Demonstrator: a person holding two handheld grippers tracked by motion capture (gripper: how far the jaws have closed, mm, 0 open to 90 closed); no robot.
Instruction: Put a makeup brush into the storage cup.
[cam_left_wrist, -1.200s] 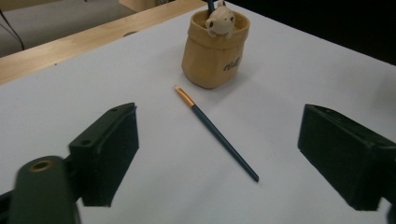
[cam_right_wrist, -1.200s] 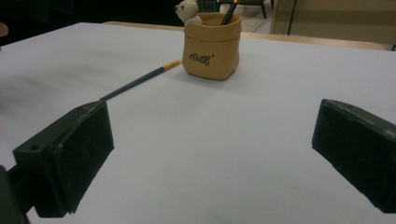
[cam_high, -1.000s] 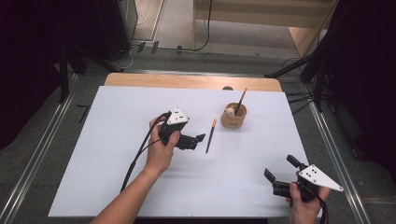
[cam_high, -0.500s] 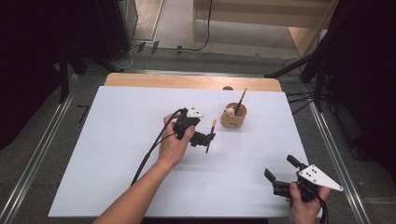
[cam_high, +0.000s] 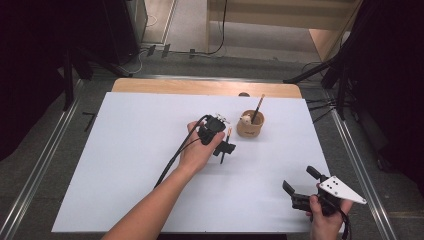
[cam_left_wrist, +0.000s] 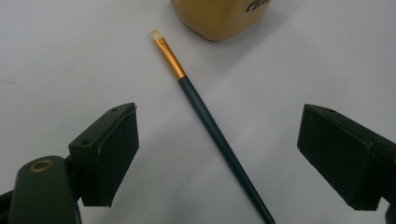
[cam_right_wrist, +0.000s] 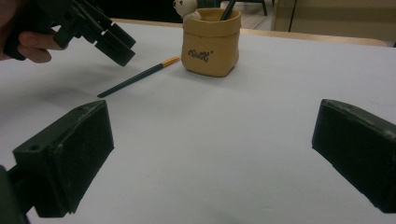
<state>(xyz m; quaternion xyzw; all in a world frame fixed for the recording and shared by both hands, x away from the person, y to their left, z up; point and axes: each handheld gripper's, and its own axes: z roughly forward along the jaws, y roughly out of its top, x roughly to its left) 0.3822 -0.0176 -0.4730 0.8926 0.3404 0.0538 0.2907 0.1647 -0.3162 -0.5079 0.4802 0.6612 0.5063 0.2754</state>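
Note:
A paintbrush (cam_left_wrist: 210, 123) with a dark handle, gold ferrule and pale tip lies flat on the white table (cam_high: 125, 175), its tip near a tan pot (cam_high: 249, 127). My left gripper (cam_left_wrist: 219, 126) hovers just over the brush, open, one jaw on each side of the handle and neither touching it. From above, this gripper (cam_high: 225, 148) covers the middle of the brush (cam_high: 229, 132). The right gripper (cam_high: 300, 179) rests open and holding nothing near the table's front right. Its own view shows the brush (cam_right_wrist: 140, 76), the pot (cam_right_wrist: 211, 42) and the left gripper (cam_right_wrist: 109, 39).
The pot (cam_left_wrist: 219, 16) holds another upright brush (cam_high: 258, 107) and a small white bear figure (cam_right_wrist: 186, 9). A wooden table edge (cam_high: 200, 86) runs along the back. Metal rails (cam_high: 360, 165) flank the table, and cables lie on the floor beyond.
My left gripper has travelled right and away from me, from left of the brush to directly over it. The right gripper has stayed in place.

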